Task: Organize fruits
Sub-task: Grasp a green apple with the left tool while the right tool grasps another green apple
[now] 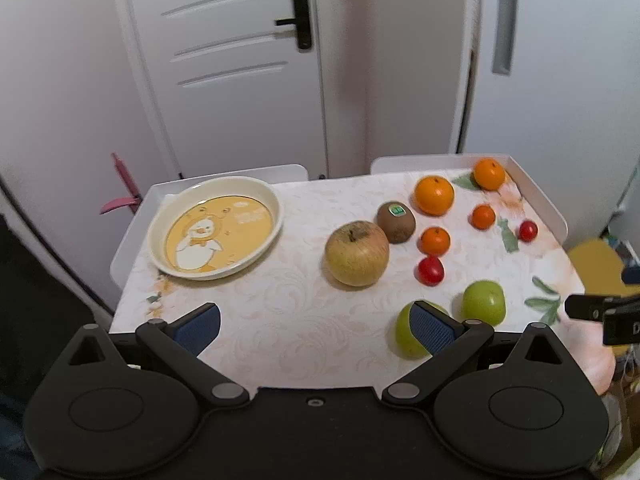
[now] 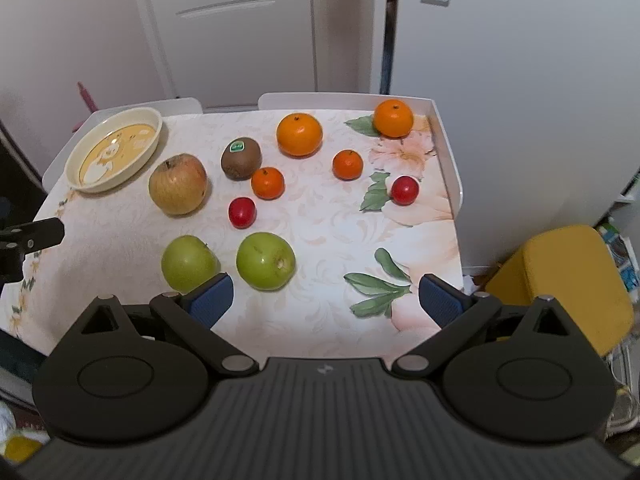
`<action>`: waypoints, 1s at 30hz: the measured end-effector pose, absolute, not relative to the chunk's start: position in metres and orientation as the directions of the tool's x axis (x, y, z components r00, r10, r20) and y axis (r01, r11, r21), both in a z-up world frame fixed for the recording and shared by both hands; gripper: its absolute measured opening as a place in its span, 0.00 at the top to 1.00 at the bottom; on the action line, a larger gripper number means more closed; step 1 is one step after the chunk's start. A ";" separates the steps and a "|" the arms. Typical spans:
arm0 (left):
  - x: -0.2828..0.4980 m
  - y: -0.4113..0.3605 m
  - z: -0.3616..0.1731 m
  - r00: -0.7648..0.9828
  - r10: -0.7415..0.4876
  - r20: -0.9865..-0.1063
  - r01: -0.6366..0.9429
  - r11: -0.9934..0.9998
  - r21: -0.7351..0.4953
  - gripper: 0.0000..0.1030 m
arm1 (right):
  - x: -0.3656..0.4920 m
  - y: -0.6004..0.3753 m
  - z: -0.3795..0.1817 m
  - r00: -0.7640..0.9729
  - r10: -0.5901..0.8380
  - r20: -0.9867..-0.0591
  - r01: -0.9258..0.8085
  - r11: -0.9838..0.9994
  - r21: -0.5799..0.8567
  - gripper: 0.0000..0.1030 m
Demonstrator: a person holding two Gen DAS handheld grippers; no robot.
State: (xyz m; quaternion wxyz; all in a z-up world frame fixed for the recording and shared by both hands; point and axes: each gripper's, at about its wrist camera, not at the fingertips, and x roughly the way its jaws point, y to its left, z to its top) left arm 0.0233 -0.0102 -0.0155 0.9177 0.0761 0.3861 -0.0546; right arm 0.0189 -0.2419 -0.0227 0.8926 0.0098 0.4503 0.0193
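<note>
A cream plate [image 1: 276, 206] [image 2: 154, 138] with a yellow duck picture sits at the table's far left, holding nothing. Loose fruit lies to its right: a yellowish apple [image 1: 357, 253] [image 2: 178, 189], a kiwi [image 1: 396, 222] [image 2: 241, 158], several oranges, the largest [image 1: 434, 195] [image 2: 299, 134], two red tomatoes [image 1: 431, 270] [image 2: 242, 212] and two green apples [image 1: 483, 302] [image 2: 265, 261], [image 1: 406, 336] [image 2: 189, 263]. My left gripper [image 1: 316, 326] hovers open over the near edge, its right finger in front of a green apple. My right gripper [image 2: 326, 300] is open over the near right cloth, holding nothing.
The table wears a floral cloth [image 1: 288, 312] and has a low white rim [image 2: 450, 160] at the back and right. A white door [image 1: 224, 60] stands behind. A yellow stool [image 2: 560, 284] sits off the right edge. A pink object [image 1: 120, 192] leans at the left.
</note>
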 end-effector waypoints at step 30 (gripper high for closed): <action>0.074 -0.082 -0.134 0.559 -0.259 -0.788 0.559 0.819 0.127 0.36 | 0.078 -0.245 -0.123 0.440 0.417 -0.795 -0.596 0.798 0.089 0.14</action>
